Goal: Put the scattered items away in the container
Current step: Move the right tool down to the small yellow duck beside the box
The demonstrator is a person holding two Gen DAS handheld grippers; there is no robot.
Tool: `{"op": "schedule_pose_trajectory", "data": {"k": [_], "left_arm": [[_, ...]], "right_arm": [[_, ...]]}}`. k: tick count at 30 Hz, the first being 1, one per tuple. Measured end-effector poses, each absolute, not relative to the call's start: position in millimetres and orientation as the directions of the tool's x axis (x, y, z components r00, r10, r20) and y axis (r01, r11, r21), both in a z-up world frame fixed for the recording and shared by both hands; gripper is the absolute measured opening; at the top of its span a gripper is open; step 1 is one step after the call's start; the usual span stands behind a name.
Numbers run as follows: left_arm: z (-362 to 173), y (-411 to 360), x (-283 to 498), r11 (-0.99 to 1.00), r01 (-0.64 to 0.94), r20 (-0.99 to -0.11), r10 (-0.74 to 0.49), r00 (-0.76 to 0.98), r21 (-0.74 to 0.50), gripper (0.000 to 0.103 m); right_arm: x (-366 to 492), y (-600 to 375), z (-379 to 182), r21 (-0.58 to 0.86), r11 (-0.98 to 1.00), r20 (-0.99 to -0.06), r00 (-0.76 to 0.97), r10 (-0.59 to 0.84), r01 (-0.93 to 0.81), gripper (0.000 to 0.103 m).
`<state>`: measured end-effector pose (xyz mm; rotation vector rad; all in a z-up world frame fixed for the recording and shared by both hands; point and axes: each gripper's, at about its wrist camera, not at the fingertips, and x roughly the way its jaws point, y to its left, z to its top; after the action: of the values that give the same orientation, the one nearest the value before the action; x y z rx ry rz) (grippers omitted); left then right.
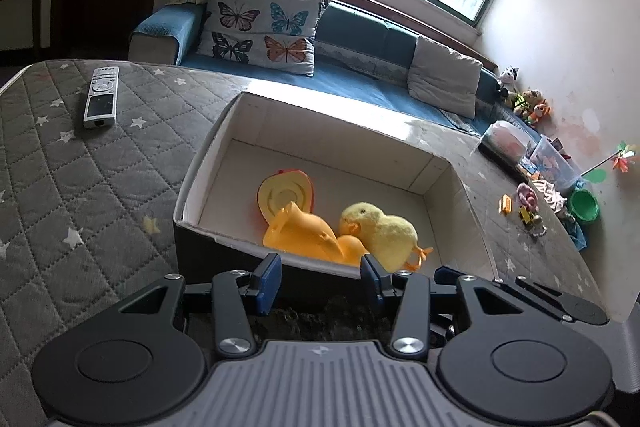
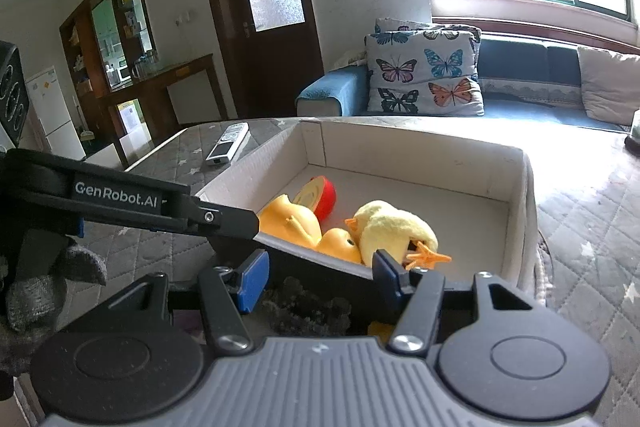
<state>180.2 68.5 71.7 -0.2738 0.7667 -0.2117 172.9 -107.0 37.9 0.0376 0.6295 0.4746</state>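
Nearest me, both sets of tongs stand apart with nothing clamped: the left gripper (image 1: 320, 277) and right gripper (image 2: 318, 277) sit at six o'clock, just short of the box's near wall. Beyond them, the white box (image 1: 208, 163) on the quilted mattress (image 1: 80, 187) holds an orange duck (image 1: 308, 235), a yellow plush chick (image 1: 384, 231) and a red-rimmed toy half (image 1: 285, 193). At ten o'clock, a remote (image 1: 101, 95) lies outside the box.
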Motion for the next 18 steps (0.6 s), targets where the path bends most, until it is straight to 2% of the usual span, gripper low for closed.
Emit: {"op": "schedule_pose_trajectory", "data": {"k": [13, 18], "left_arm": [[62.5, 45.4, 158.1, 0.947, 0.118, -0.674, -0.297, 0.676, -0.299, 0.046], [55.0, 33.1, 153.1, 0.944, 0.136, -0.686, -0.312, 0.657, -0.299, 0.046]], "right_arm": [[146.0, -126.5, 35.2, 0.179, 0.901, -0.562, 0.711, 0.423, -0.394, 0.059], [134.5, -135.3, 33.3, 0.172, 0.907, -0.562, 0.718, 0.410, -0.384, 0.064]]}}
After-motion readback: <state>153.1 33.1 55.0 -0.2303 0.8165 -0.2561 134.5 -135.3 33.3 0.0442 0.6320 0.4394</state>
